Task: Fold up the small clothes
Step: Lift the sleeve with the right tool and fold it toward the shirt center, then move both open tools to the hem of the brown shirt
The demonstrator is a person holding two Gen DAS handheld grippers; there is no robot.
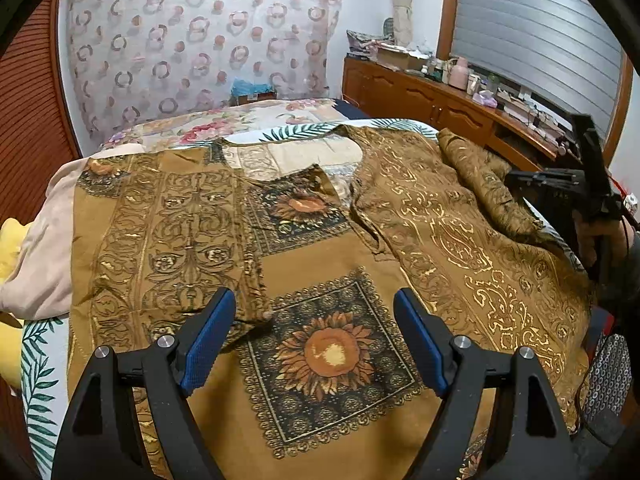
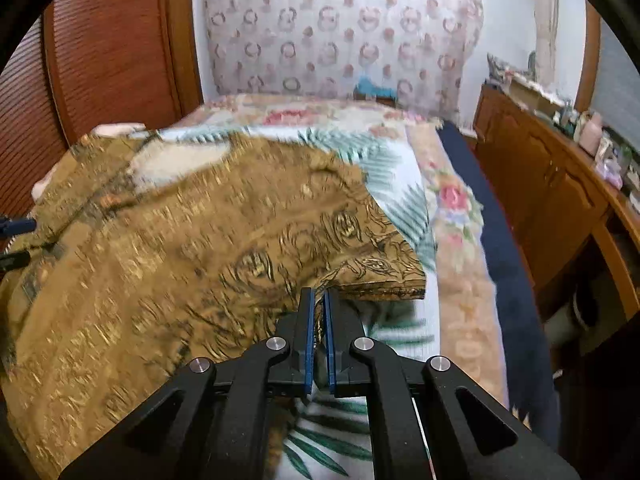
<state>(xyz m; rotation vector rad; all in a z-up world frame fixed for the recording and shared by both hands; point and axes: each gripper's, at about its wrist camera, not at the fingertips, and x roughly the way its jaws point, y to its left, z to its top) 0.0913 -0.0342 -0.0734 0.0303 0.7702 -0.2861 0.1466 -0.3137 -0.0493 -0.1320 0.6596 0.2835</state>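
Observation:
A brown shirt with gold scrolls and sunflower squares (image 1: 320, 248) lies spread on the bed. Its left side is folded in over the middle; its right side is lifted and rumpled. My left gripper (image 1: 314, 316) is open and empty, hovering over the lower sunflower square with its blue pads apart. My right gripper (image 2: 319, 300) is shut on the shirt's right edge (image 2: 372, 276) and holds it raised above the bed; the cloth drapes away to the left (image 2: 168, 248). The right gripper also shows in the left wrist view at the far right (image 1: 560, 184).
The bed carries a leaf-print sheet (image 2: 400, 184) and a floral quilt (image 1: 224, 124). A pink cloth (image 1: 44, 248) and something yellow (image 1: 10, 248) lie at the bed's left edge. A wooden cabinet (image 2: 552, 200) with clutter runs along the right. A wooden door (image 2: 112, 48) stands at the left.

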